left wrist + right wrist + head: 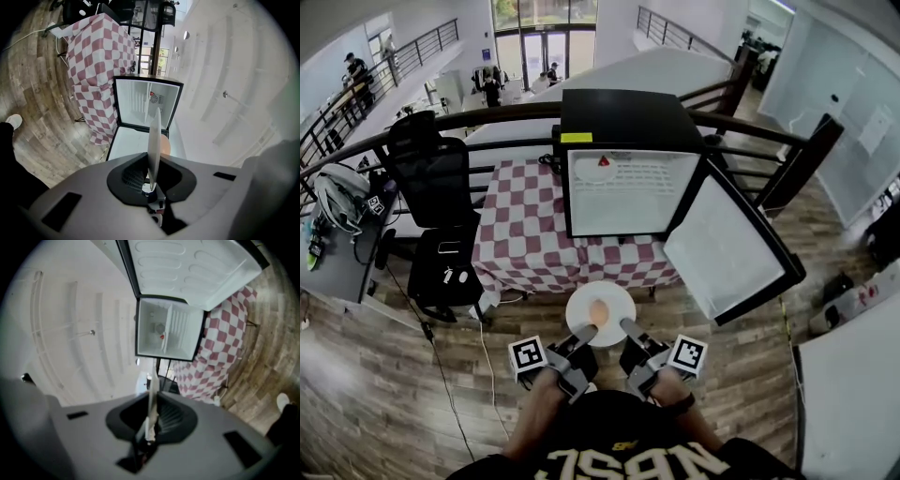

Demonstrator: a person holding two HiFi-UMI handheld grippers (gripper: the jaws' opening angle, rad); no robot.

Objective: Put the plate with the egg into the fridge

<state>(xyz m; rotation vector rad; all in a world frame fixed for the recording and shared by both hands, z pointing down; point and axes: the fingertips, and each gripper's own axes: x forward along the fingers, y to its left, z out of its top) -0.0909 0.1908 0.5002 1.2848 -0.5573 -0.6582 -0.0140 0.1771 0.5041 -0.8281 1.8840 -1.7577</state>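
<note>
Head view: at the far left, a black office chair (436, 183) is noted beside the worktop (520, 239), which is covered by a red-and-white checked cloth. The left claw (582, 336) is closed on the near-left rim of the white plate (615, 298). This is confirmed in the left gripper view, where the rim is seen edge-on, pinched between the jaws. The plate is held over the wooden floor (394, 375), just in front of the fridge (623, 127), and the egg (597, 312) is carried on it. The right claw (627, 327) is likewise clamped on the near-right rim. The fridge is set on the worktop. Its door (727, 248) is swung open to the right, and a white interior is exposed.
</note>
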